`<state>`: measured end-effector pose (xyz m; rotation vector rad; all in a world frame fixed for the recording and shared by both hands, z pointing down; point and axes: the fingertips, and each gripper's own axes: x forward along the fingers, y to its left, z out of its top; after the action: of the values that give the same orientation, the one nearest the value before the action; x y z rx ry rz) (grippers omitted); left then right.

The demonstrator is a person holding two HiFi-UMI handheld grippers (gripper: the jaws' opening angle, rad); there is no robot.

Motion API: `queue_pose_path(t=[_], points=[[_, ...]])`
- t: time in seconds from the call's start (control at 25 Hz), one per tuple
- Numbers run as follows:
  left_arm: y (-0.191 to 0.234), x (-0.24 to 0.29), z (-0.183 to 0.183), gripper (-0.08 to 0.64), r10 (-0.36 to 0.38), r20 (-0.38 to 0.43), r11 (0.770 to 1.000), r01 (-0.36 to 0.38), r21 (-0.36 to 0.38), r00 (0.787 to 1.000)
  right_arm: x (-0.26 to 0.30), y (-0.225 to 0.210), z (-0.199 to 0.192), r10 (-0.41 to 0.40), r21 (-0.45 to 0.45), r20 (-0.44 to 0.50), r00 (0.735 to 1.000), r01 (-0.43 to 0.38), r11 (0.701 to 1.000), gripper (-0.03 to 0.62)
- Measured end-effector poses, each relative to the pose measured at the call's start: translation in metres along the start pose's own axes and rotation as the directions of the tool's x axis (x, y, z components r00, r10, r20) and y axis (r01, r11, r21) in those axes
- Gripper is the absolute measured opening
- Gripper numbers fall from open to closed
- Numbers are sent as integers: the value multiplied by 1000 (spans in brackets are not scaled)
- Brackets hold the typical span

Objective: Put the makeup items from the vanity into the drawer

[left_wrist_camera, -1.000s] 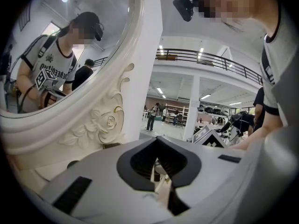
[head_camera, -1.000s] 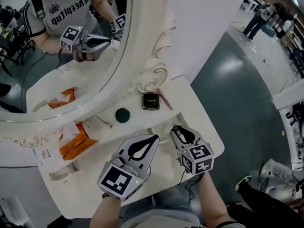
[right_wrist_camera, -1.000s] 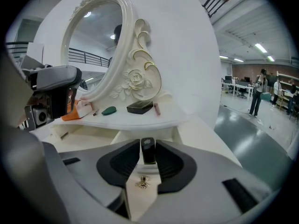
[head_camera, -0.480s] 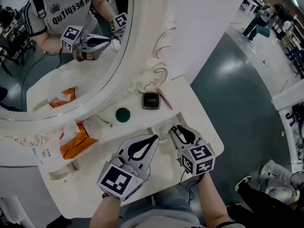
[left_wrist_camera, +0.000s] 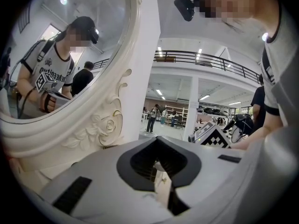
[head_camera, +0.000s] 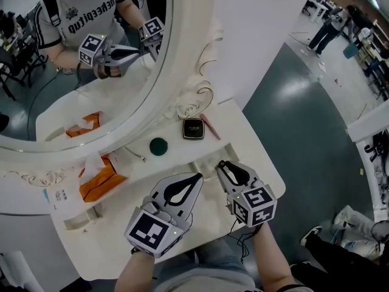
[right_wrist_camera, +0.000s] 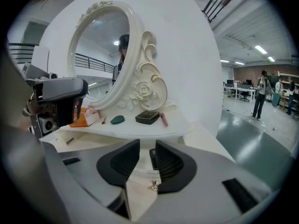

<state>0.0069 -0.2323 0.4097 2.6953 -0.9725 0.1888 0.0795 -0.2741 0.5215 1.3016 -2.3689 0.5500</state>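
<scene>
On the white vanity top (head_camera: 243, 140) lie a black compact (head_camera: 193, 128), a pink stick (head_camera: 211, 126) beside it and a round green item (head_camera: 158, 146). The right gripper view shows the same compact (right_wrist_camera: 147, 117), stick (right_wrist_camera: 163, 119) and green item (right_wrist_camera: 117, 119) under the mirror. My right gripper (head_camera: 220, 165) hangs at the vanity's front edge, its jaws apart. In its own view the right gripper (right_wrist_camera: 147, 144) has a small dark thing showing in the gap, and I cannot tell what it is. A gold drawer knob (right_wrist_camera: 153, 186) sits below. My left gripper (head_camera: 197, 177) is beside it, tips together, empty.
An orange tissue pack (head_camera: 100, 181) and a small metal piece (head_camera: 137, 156) lie at the left of the top. The oval mirror (head_camera: 73, 59) with its carved frame rises behind and reflects the person and both grippers. Grey floor (head_camera: 304, 120) lies to the right.
</scene>
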Motion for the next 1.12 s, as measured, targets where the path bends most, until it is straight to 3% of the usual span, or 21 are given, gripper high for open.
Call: queue_pose_path(t=[0.4,1.12], points=[[-13,-10,7,26,-16,12,999,16,27,1000,-19,22,15,36,-5,57,998,-36,999,11],[-48,-26,22,26,-74,37,994,71,81,997,-83,71,56,97,-35,213,972,-91,995,11]])
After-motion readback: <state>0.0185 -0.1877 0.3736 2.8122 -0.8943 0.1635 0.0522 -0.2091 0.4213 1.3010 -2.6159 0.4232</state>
